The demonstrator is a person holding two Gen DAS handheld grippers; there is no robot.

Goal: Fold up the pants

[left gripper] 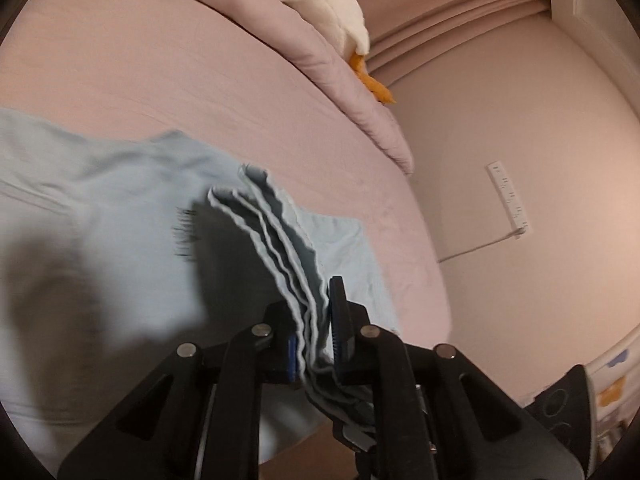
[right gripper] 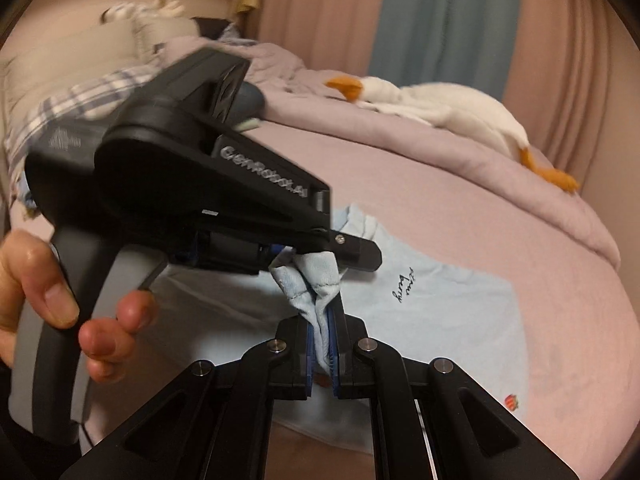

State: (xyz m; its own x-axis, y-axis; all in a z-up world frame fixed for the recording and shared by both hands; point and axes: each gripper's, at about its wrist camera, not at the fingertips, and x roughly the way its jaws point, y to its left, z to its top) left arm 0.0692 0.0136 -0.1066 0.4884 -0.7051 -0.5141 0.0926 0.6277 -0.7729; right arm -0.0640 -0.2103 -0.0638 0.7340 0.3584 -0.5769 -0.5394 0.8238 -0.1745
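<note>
Mid-fold: left tongs and right tongs both clamped on bunched pants over bed; next, laying flat.

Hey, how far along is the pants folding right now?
Partly done: the light blue cotton pants already lie flat on the pink bed sheet. In hand: the left hand-held gripper and the right hand-held gripper each pinch a bunched edge. Left: laying that fold down.

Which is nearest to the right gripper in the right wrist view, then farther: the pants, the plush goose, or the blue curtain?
1. pants, pinched in the right gripper.
2. plush goose, upper right on the bed.
3. blue curtain, at the back.
</note>
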